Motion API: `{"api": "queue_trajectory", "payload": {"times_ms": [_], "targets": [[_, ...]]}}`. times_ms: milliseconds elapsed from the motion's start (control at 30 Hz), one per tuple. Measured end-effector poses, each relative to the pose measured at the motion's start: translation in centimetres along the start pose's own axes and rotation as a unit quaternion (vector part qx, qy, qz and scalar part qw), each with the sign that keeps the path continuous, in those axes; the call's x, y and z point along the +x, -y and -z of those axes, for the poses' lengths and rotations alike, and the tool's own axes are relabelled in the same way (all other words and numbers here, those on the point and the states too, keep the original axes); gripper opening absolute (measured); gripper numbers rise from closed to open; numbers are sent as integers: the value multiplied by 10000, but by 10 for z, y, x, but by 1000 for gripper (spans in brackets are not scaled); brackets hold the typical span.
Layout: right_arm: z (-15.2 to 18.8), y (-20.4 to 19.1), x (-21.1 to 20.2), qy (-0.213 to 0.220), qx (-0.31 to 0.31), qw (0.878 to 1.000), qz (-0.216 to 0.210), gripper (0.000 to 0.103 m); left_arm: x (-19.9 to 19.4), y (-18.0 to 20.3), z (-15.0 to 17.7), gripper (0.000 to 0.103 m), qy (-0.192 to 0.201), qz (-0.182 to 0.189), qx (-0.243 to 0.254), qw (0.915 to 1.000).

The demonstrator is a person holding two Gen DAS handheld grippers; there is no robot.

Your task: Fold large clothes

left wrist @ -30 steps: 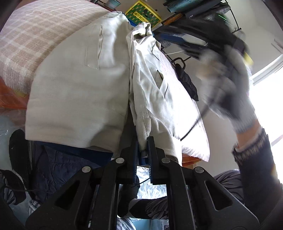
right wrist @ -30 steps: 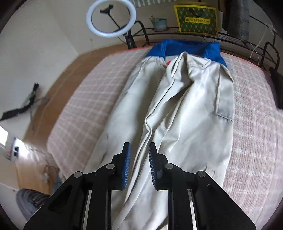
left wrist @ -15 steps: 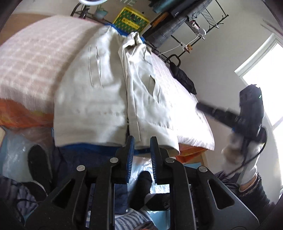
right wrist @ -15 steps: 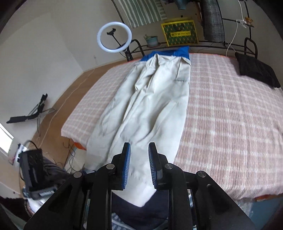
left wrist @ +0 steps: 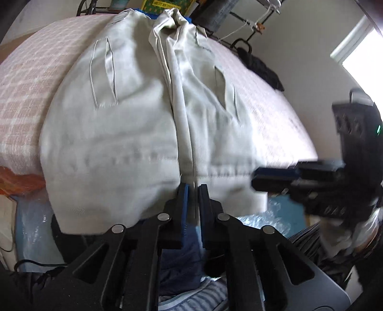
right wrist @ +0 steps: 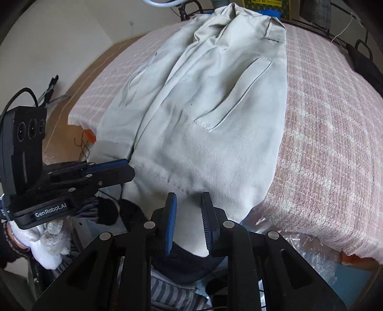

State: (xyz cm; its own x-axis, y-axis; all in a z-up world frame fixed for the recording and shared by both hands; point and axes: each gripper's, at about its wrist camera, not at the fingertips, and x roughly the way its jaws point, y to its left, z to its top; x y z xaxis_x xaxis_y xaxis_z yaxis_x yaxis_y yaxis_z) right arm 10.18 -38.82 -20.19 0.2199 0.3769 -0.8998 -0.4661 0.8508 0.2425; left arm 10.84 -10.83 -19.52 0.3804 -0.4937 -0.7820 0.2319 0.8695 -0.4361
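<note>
A pale grey-beige jacket [left wrist: 119,124] [right wrist: 215,107] lies flat along the pink checked bed [left wrist: 26,76] [right wrist: 335,124]. Its hem hangs over the near edge. My left gripper [left wrist: 193,189] [right wrist: 126,165] is at the middle of the hem, where the two front panels meet. Its jaws are closing to a thin slit on that fabric edge. My right gripper [right wrist: 188,199] [left wrist: 257,177] stands open at the hem of the right panel. Pale cloth shows in its gap, and the pads do not press it.
A black item [left wrist: 261,67] [right wrist: 363,59] lies at the bed's far right by a metal rack. A yellow-green box [left wrist: 167,3] stands beyond the collar. A white-gloved hand [right wrist: 47,236] holds the left gripper. Crinkled plastic [right wrist: 299,241] and dark clothing sit below the bed edge.
The left gripper let go of the lifted front edge, pulled back open, then came in and closed on the hem's middle. The right gripper swung down from above the bed to the near hem.
</note>
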Motion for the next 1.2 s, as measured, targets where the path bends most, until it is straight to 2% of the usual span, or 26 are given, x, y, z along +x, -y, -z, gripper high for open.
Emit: {"api": "queue_trajectory", "payload": {"times_ms": [133, 233, 333, 433, 533, 600, 667, 700, 867, 967, 1000, 1033, 1100, 1200], "targets": [[-16, 7, -26, 435, 128, 9984, -335, 19, -18, 1, -2, 4, 125, -7, 48, 9999], [-41, 20, -47, 882, 227, 9954, -287, 19, -46, 4, -19, 4, 354, 189, 74, 9992], [-79, 36, -60, 1266, 348, 9911, -202, 19, -65, 10, -49, 4, 529, 244, 269, 9979], [-124, 56, -65, 1644, 558, 9843, -325, 19, -63, 4, -86, 4, 564, 115, 301, 9979], [-168, 76, -55, 1796, 822, 9786, -571, 19, -56, -4, -116, 4, 582, -27, 330, 9978], [-193, 84, -41, 1791, 869, 9789, -473, 19, -53, -10, -133, 4, 714, -106, 332, 9968], [-220, 87, -25, 1690, 803, 9820, -242, 36, -51, -17, -144, 4, 801, -124, 238, 9964], [-233, 87, -16, 1659, 762, 9831, -170, 55, -47, -21, -149, 4, 807, -119, 134, 9966], [-289, 94, 28, 1395, 630, 9876, 353, 56, -23, -21, -154, 4, 571, -161, 124, 9982], [-312, 102, 54, 1135, 633, 9886, 756, 48, 7, -20, -144, 4, 34, -16, 116, 9999], [-319, 106, 65, 993, 659, 9886, 922, 31, 16, -20, -140, 5, -156, 14, 77, 9998], [-323, 111, 74, 832, 706, 9901, 880, 7, 24, -22, -136, 4, -335, 17, 60, 9994], [-328, 120, 84, 675, 859, 9919, 653, 3, 39, -24, -126, 4, -579, -100, 110, 9982], [-334, 116, 78, 843, 839, 9924, 309, 2, 47, -24, -117, 4, -652, -214, 264, 9973]]}}
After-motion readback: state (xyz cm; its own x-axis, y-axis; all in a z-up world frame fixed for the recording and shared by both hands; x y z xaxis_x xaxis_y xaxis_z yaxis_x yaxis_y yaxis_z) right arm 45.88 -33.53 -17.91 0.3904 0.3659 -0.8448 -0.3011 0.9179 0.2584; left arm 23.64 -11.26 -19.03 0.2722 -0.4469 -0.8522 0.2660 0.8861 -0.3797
